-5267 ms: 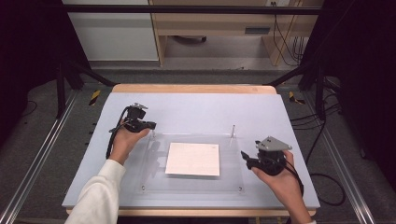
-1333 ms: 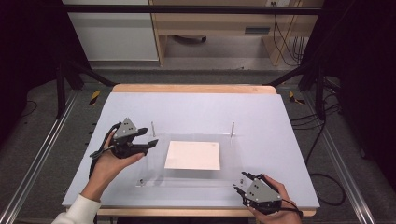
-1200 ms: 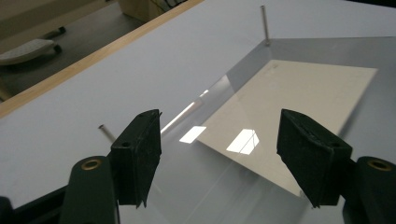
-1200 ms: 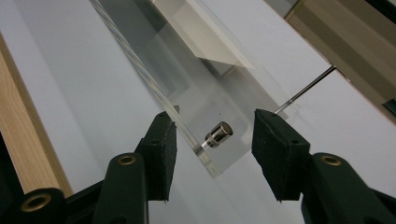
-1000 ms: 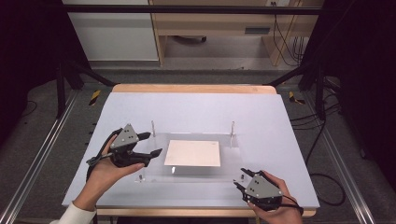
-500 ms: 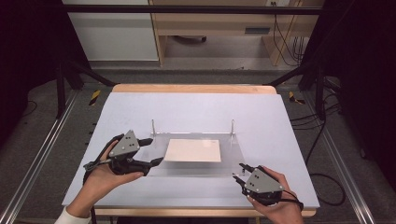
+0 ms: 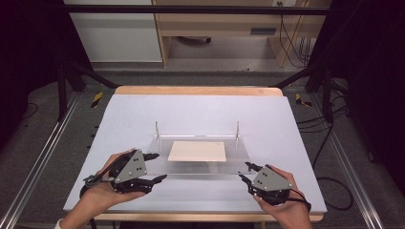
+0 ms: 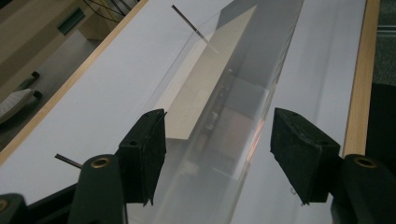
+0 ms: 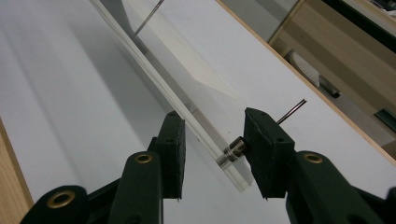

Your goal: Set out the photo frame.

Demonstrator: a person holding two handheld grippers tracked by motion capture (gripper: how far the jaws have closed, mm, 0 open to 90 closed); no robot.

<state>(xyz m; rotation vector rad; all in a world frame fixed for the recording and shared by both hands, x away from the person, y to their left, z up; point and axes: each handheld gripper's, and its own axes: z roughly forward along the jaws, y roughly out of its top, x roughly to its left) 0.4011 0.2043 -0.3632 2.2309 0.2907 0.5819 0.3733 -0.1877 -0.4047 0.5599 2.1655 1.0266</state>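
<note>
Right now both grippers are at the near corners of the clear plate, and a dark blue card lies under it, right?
Not quite. The card is pale beige, not dark blue, as the high view shows. The left gripper and right gripper are indeed at the clear plate's near corners.

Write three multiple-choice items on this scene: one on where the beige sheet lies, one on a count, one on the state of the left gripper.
1. Where is the beige sheet?
A. at the clear plate
B. on the floor
C. in a hand

2. How many thin metal pins stand at the plate's far edge?
A. none
B. two
C. five

3. The left gripper is:
A. clamped on a cup
B. open astride the plate's edge
C. lying upside down

A: the high view shows the sheet within the plate's outline.
B: one pin stands at each far corner.
B: gaps show beside both jaws.
</note>
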